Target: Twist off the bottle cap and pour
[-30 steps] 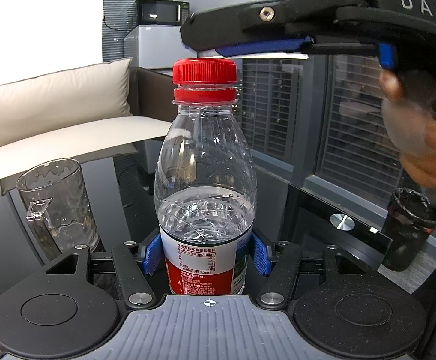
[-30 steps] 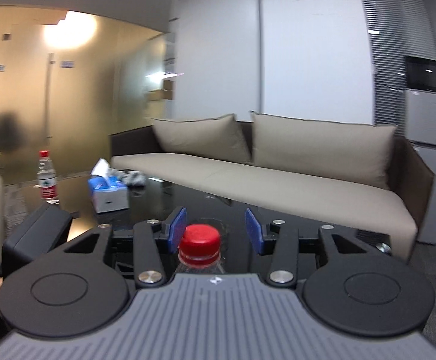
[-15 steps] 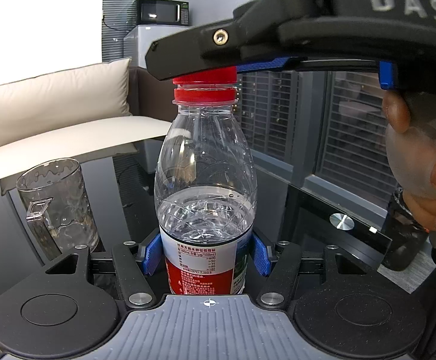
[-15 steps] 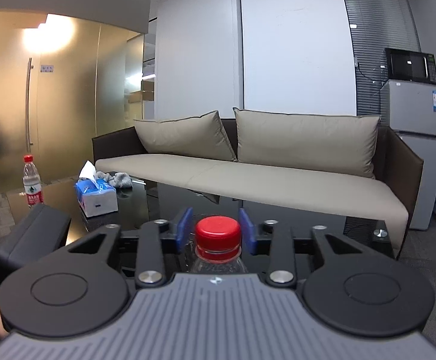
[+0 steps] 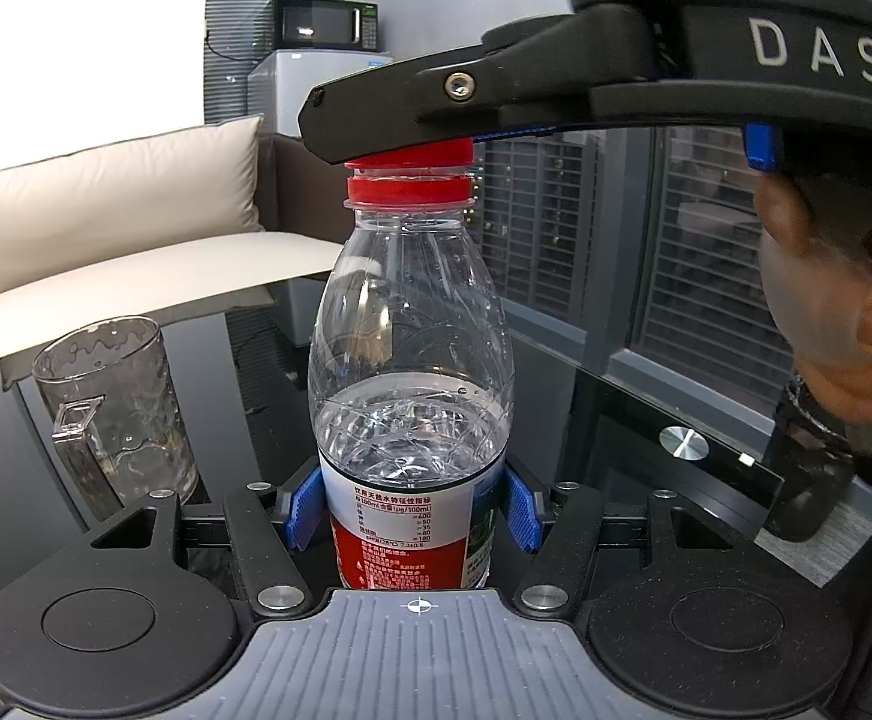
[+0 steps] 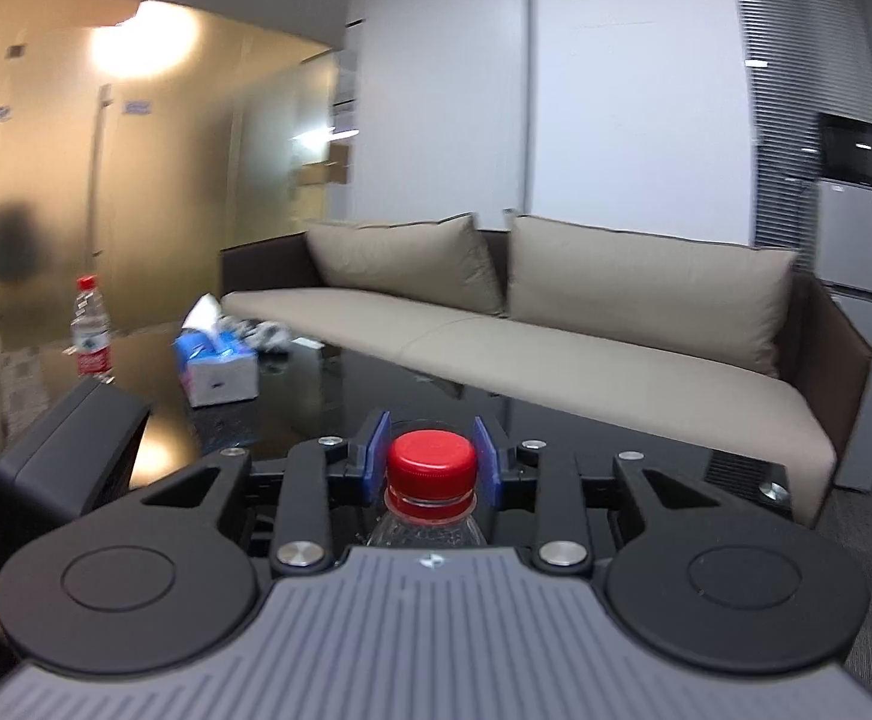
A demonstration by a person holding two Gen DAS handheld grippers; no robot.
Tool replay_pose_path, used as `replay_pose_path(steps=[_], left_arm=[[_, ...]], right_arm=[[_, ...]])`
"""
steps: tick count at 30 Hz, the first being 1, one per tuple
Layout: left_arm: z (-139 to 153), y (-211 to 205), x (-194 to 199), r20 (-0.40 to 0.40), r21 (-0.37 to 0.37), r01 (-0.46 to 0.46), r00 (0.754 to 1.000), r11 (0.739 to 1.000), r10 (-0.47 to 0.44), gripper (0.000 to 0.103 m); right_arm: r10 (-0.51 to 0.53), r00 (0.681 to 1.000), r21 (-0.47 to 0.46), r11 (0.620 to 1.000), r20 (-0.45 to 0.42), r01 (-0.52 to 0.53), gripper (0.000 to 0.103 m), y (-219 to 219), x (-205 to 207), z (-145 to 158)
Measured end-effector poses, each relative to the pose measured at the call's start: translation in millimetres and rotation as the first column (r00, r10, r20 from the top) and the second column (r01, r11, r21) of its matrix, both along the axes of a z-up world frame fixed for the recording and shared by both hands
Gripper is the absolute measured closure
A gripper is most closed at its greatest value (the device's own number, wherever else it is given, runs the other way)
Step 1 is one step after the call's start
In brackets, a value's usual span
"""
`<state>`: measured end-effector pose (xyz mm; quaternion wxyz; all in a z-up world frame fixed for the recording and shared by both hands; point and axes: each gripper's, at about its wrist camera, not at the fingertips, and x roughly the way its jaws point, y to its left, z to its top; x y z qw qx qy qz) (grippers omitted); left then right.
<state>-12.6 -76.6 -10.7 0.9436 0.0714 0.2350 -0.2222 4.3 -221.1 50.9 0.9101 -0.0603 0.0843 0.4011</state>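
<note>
A clear water bottle with a red label, about half full, stands upright on the black glass table. My left gripper is shut on the bottle's lower body, blue pads against the label. The red cap is on the bottle. My right gripper is shut on the cap, blue pads pressed on both sides. In the left wrist view the right gripper comes in from the right and hides most of the cap. An empty glass mug stands to the left of the bottle.
A dark cup stands at the table's right edge. A tissue box and a second water bottle sit farther off on the table. A beige sofa runs behind. A fridge with a microwave stands in the corner.
My right gripper came down around the cap and closed on it; a second ago its jaws were open and above the cap. The left gripper and bottle have not moved.
</note>
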Motion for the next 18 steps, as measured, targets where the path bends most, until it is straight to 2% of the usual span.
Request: replay_pose_path(steps=[2,5,7,10,12,18], left_arm=[[1,1,-2,0.002,0.001,0.001,1.0,1.0,-0.001,0.047],[1,1,-3,0.007,0.007,0.005,1.0,1.0,-0.005,0.047],[1,0,-3,0.01,0.009,0.005,1.0,1.0,-0.005,0.047],[1,1,-2,0.002,0.0,0.004,1.0,1.0,-0.004,0.047],[1,1,-2,0.002,0.001,0.004,1.0,1.0,-0.004,0.047],[0,0,-2,0.001,0.001,0.003,1.0,1.0,-0.003,0.047]], right_arm=[[0.089,0.996,-0.014,0.996,-0.007,-0.089,0.071,-7,9,2],[0.221,0.973,-0.027,0.975,-0.06,-0.223,0.07,-20,31,10],[0.252,0.965,-0.065,0.964,-0.077,-0.257,0.071,-19,37,17],[0.232,0.971,-0.058,0.97,-0.059,-0.235,0.068,-19,29,24],[0.204,0.978,-0.023,0.978,-0.046,-0.205,0.055,-21,21,26],[0.151,0.988,0.015,0.989,-0.041,-0.15,0.054,-20,3,17]])
